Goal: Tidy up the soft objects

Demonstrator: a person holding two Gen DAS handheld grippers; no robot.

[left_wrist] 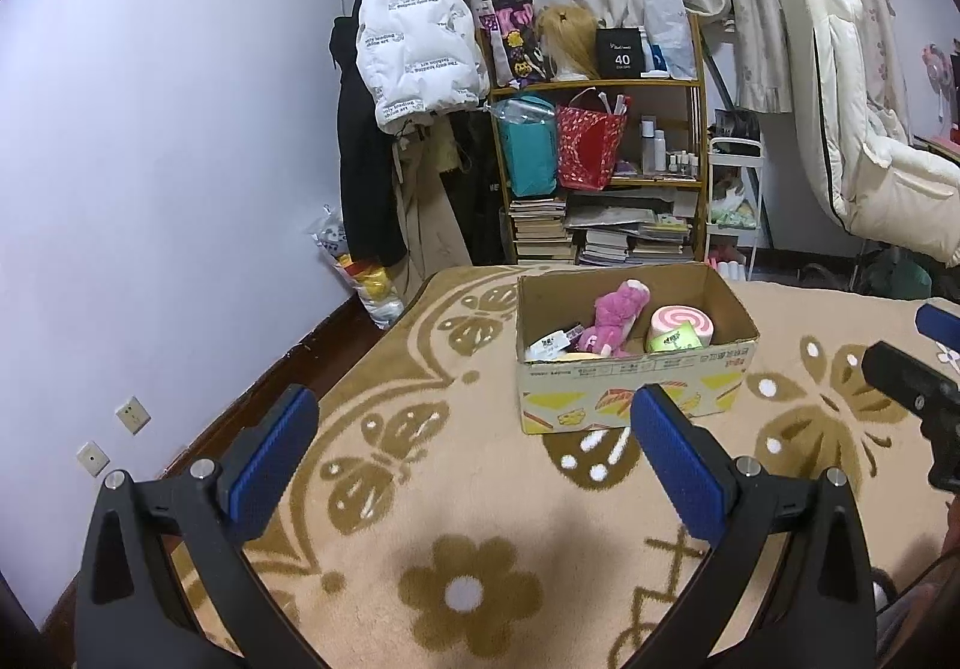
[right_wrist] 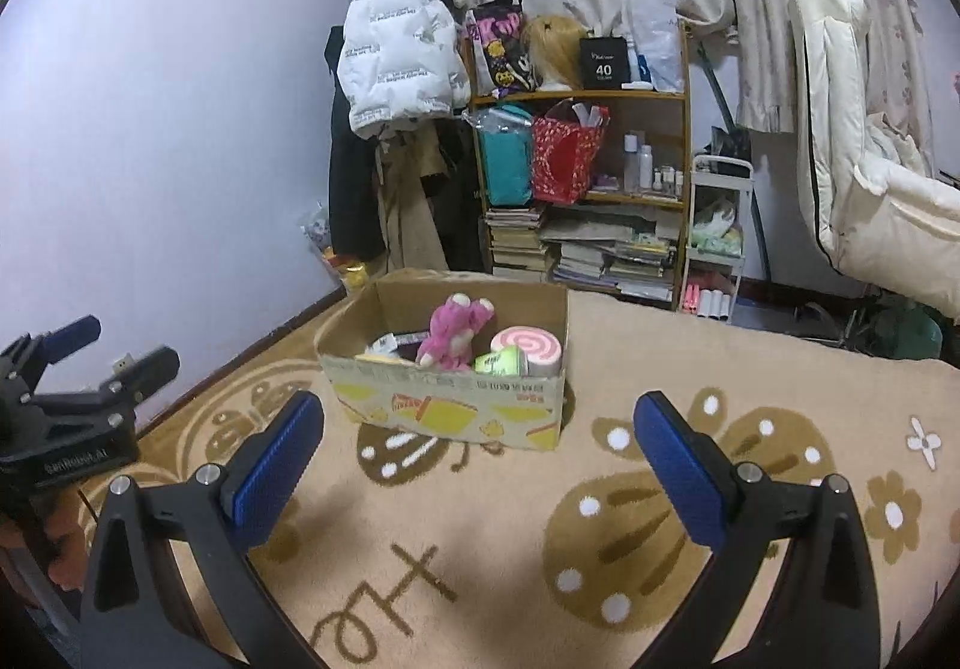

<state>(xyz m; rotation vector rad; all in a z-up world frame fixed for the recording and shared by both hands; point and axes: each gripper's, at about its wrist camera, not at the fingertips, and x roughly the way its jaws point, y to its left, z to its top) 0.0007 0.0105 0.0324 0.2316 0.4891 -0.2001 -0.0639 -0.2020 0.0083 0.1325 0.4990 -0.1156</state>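
Observation:
A cardboard box (left_wrist: 636, 387) stands on the beige patterned rug (left_wrist: 468, 489); it also shows in the right wrist view (right_wrist: 444, 405). Inside lie a pink plush bear (left_wrist: 618, 318) (right_wrist: 456, 330), a pink swirl roll cushion (left_wrist: 684, 324) (right_wrist: 531, 345), a light green soft item (left_wrist: 675, 339) (right_wrist: 501, 363) and tagged items at the left. My left gripper (left_wrist: 474, 465) is open and empty, short of the box. My right gripper (right_wrist: 480, 471) is open and empty, also short of the box. Each gripper shows at the edge of the other's view (left_wrist: 918, 369) (right_wrist: 84, 351).
A wooden shelf (left_wrist: 600, 159) with bags, bottles and stacked books stands behind the box. Coats hang on a rack (left_wrist: 408, 57) at the left. A white chair (left_wrist: 870, 141) is at the right. A plastic bag (left_wrist: 366, 273) sits by the wall.

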